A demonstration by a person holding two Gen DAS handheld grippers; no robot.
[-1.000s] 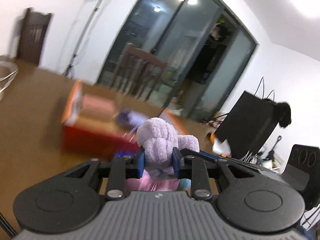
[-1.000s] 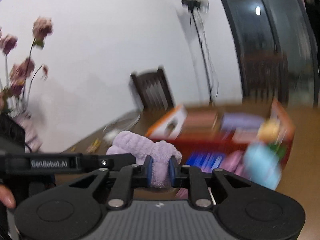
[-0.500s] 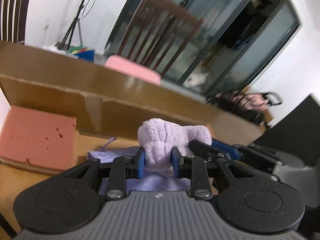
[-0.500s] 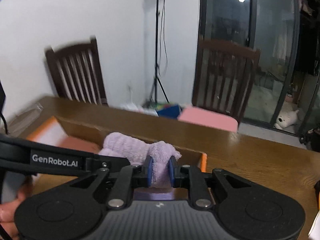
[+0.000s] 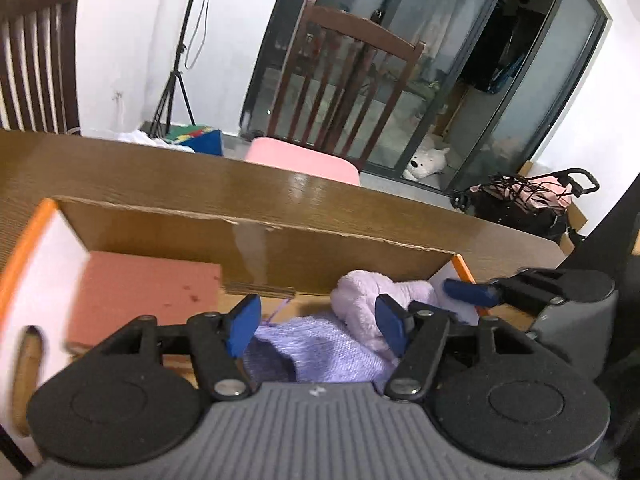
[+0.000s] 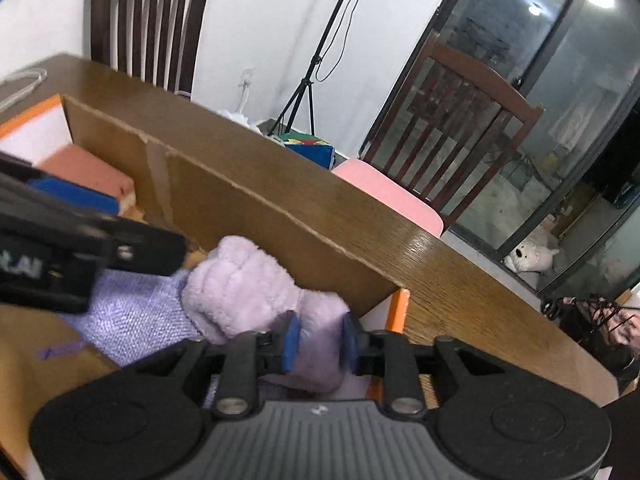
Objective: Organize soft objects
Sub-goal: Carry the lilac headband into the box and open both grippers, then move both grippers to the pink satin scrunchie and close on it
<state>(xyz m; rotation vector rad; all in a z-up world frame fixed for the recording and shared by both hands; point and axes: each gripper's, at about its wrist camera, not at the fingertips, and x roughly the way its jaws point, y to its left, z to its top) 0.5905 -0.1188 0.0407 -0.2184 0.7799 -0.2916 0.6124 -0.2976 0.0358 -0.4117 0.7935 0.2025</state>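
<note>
A fluffy lilac towel (image 6: 244, 284) lies inside an open cardboard box (image 6: 248, 208) with orange edges, on top of a purple knitted cloth (image 6: 132, 316). My right gripper (image 6: 318, 342) is shut on the towel's right end. My left gripper (image 5: 316, 322) is open inside the box, its blue pads spread; the towel (image 5: 360, 300) sits just by its right finger and the knitted cloth (image 5: 312, 344) lies between the fingers. A pink sponge block (image 5: 148, 288) lies in the box's left part. The right gripper's finger (image 5: 472, 292) shows at the box's right wall.
The box stands on a brown wooden table (image 5: 160, 176). Behind the table are two dark wooden chairs, one with a pink cushion (image 5: 304, 160), a tripod stand (image 5: 176, 76) and glass doors. A white plush toy (image 5: 428, 160) lies on the floor.
Both grippers carried the lilac towel down into the box. The left gripper then opened and let go of the towel; the right gripper stays shut on it.
</note>
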